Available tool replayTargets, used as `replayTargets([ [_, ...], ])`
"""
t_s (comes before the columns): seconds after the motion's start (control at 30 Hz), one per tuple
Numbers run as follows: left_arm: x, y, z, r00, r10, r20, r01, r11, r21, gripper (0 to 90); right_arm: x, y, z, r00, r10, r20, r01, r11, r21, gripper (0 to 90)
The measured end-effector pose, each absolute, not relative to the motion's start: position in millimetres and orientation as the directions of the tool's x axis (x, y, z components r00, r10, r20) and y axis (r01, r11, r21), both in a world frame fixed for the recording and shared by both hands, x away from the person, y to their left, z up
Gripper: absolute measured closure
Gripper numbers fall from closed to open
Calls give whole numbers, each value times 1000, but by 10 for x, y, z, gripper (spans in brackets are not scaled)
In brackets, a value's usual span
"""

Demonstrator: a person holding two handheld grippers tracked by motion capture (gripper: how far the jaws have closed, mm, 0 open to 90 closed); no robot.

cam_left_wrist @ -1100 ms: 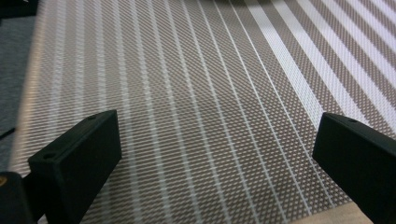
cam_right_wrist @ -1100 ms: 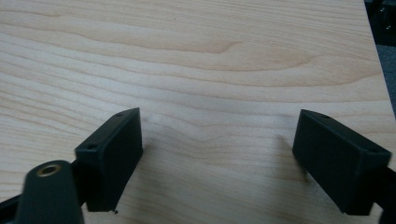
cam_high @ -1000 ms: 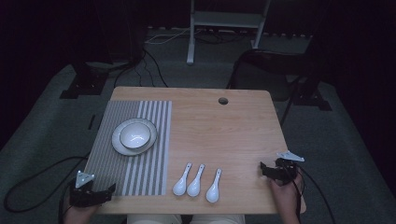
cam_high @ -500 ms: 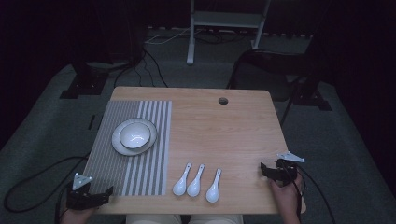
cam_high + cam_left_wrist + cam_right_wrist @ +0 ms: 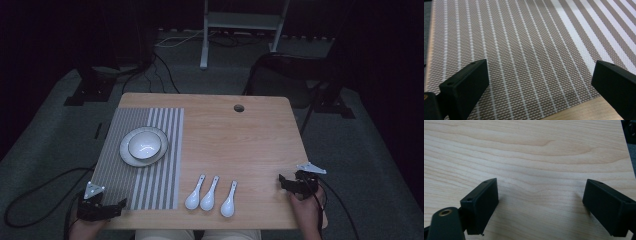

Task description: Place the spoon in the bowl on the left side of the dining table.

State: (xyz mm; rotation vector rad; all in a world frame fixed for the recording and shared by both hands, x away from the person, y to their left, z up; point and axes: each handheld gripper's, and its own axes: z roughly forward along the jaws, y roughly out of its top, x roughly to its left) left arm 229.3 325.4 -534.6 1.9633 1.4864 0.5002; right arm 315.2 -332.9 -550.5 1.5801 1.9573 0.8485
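A white bowl [image 5: 144,145] sits on a plate [image 5: 128,156] on the grey striped placemat [image 5: 150,190] at the table's left. Three white spoons [image 5: 209,193] lie side by side near the front edge, bowls toward me. My left gripper [image 5: 119,206] hovers at the front-left corner, pointing right. In its own view the left gripper [image 5: 539,80] is open over the placemat [image 5: 524,45], holding nothing. My right gripper [image 5: 281,182] rests near the front-right corner, pointing left toward the spoons. The right gripper [image 5: 540,202] is open over bare wood [image 5: 536,150].
The wooden table [image 5: 240,145] has a round cable hole [image 5: 239,107] at its back edge. Bare wood spans the middle and right. Cables [image 5: 30,200] trail over the carpet, and a metal stand [image 5: 240,22] rises behind the table.
The left gripper has shifted only slightly near the front-left corner. The right gripper has stayed where it was.
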Motion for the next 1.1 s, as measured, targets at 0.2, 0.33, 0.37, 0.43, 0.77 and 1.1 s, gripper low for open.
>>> replayTargets([
  [0.2, 2301, 3193, -5342, 316, 946, -68, 719, -192, 668, 13, 3152, -3329, -5505, -216, 976, 14, 677, 140, 722, 125],
  [0.33, 2315, 3157, -5321, 330, 941, -72, 714, -199, 671, 13, 3152, -3329, -5505, -216, 976, 14, 677, 140, 722, 125],
  [0.37, 2322, 3144, -5317, 334, 940, -74, 712, -200, 673, 13, 3152, -3329, -5505, -216, 976, 14, 677, 140, 722, 125],
  [0.43, 2337, 3112, -5309, 341, 937, -69, 711, -210, 672, 13, 3152, -3329, -5505, -216, 976, 14, 677, 140, 722, 125],
  [0.77, 2411, 2965, -5287, 391, 917, -77, 702, -243, 669, 13, 3152, -3329, -5505, -216, 976, 14, 677, 140, 722, 125],
  [1.1, 2506, 2743, -5223, 454, 887, -88, 680, -281, 677, 13, 3152, -3329, -5505, -216, 976, 14, 678, 140, 722, 125],
])
